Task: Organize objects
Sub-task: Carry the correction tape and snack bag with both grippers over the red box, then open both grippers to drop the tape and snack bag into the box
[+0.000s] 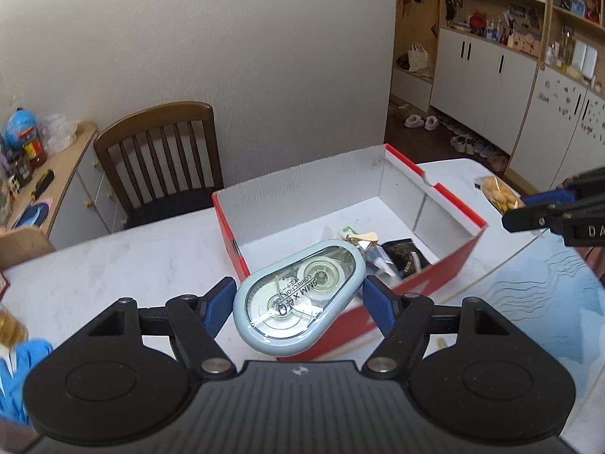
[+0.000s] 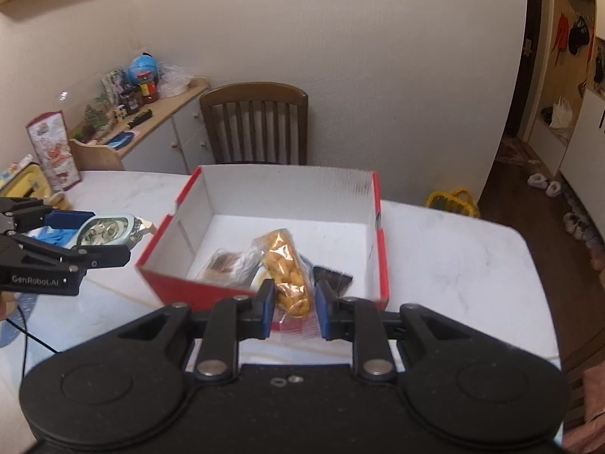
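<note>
A red cardboard box point(image 1: 450, 265) with a white inside stands open on the white table; it also shows in the right wrist view point(image 2: 170, 278). My left gripper point(image 1: 298, 302) is shut on a pale blue correction tape dispenser point(image 1: 298, 295) and holds it just above the box's near wall. From the right wrist view the dispenser point(image 2: 107, 230) hangs left of the box. My right gripper point(image 2: 293, 302) is shut on a clear packet of yellow snacks point(image 2: 287, 268) above the box's near edge. Dark packets point(image 2: 227, 265) lie inside the box.
A wooden chair point(image 2: 255, 125) stands behind the table against the wall. A low cabinet point(image 2: 151, 125) with clutter runs along the left. A blue glove point(image 1: 19, 374) and a jar lie at the table's left. A patterned mat point(image 1: 548, 302) lies at the right.
</note>
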A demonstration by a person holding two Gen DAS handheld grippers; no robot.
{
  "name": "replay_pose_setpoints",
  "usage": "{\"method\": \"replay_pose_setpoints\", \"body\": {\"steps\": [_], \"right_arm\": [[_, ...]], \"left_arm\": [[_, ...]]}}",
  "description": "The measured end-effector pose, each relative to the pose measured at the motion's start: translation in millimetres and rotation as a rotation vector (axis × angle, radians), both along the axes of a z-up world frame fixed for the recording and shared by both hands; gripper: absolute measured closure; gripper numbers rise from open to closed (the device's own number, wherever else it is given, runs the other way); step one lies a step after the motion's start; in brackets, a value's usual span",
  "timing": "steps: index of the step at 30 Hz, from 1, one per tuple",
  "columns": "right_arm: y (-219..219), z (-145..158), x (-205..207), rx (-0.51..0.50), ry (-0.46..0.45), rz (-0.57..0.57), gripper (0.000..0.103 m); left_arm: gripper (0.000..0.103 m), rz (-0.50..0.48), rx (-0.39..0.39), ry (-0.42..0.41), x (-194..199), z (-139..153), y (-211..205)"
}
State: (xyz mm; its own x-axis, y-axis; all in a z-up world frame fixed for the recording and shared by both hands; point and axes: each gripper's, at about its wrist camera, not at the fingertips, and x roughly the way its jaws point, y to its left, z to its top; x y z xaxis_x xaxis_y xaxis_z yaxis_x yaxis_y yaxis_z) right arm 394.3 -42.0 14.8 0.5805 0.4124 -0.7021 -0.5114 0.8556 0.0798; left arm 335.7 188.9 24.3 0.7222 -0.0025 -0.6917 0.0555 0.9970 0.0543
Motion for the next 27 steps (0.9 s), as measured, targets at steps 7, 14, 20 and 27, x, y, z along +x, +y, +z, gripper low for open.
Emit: {"method": "replay_pose_setpoints", "body": {"steps": [7, 14, 20, 27], "right_arm": [[24.3, -9.9, 35.1, -0.037, 0.006, -0.041, 0.081], [42.5, -24.1, 65.4, -0.075, 0.022, -0.080, 0.081], [50.2, -45.0, 88.2, -0.122, 0.045, -0.119, 0.081], [58.4, -72.1, 112.9, -0.149, 0.097, -0.157, 0.081]], "left_arm": [[0.030, 0.012, 0.013, 0.021, 41.8, -15.8, 5.4], [0.030, 0.036, -0.012, 0.046, 80.5, -31.3, 8.5], [0.030, 0.064, -0.011, 0.083, 111.5, -45.0, 2.6], [0.030, 0.063, 0.019, 0.143, 141.0, -70.3, -7.4]]}}
